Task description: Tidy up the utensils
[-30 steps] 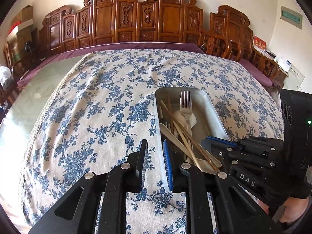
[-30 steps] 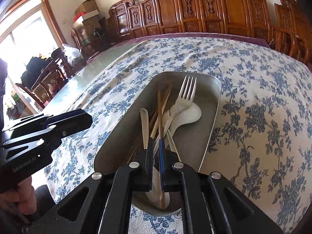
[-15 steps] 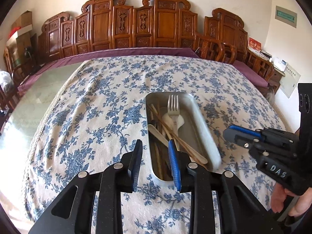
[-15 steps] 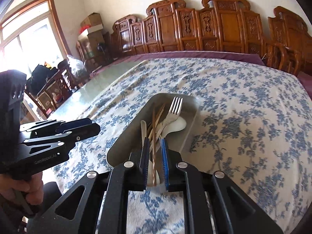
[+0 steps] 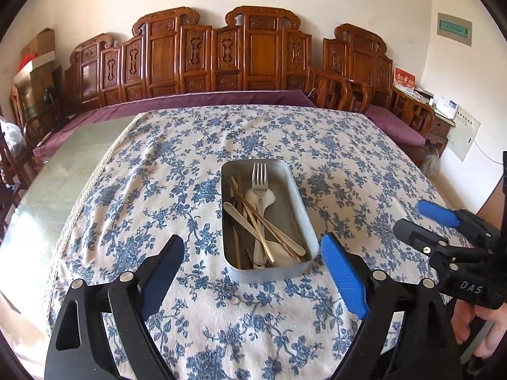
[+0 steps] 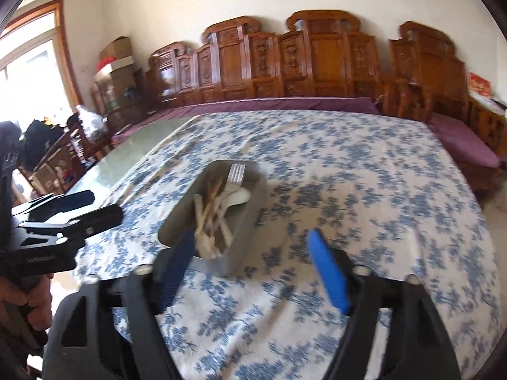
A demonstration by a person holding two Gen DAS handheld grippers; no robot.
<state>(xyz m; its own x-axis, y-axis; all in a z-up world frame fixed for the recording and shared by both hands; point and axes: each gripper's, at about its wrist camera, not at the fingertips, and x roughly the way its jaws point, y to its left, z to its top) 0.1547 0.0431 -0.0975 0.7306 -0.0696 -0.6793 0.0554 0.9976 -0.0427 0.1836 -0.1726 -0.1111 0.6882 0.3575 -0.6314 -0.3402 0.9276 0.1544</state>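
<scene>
A metal tray (image 5: 291,190) sits on the blue floral tablecloth and holds a fork (image 5: 259,179), a white spoon (image 5: 269,198), chopsticks (image 5: 263,221) and other utensils. My left gripper (image 5: 253,253) is open and empty, pulled back in front of the tray's near end. My right gripper (image 6: 250,253) is open and empty, back from the tray (image 6: 250,221), whose utensils (image 6: 218,212) look blurred. The right gripper also shows in the left wrist view (image 5: 424,221), and the left gripper in the right wrist view (image 6: 95,205).
The floral tablecloth (image 5: 158,190) covers most of the table; bare green tabletop (image 5: 63,177) shows on the left. Carved wooden chairs (image 5: 240,53) line the far side. A window and clutter (image 6: 38,95) are at the left.
Both grippers have opened wide and drawn back and up from the tray. The right gripper let go of the chopsticks, which now lie in the tray.
</scene>
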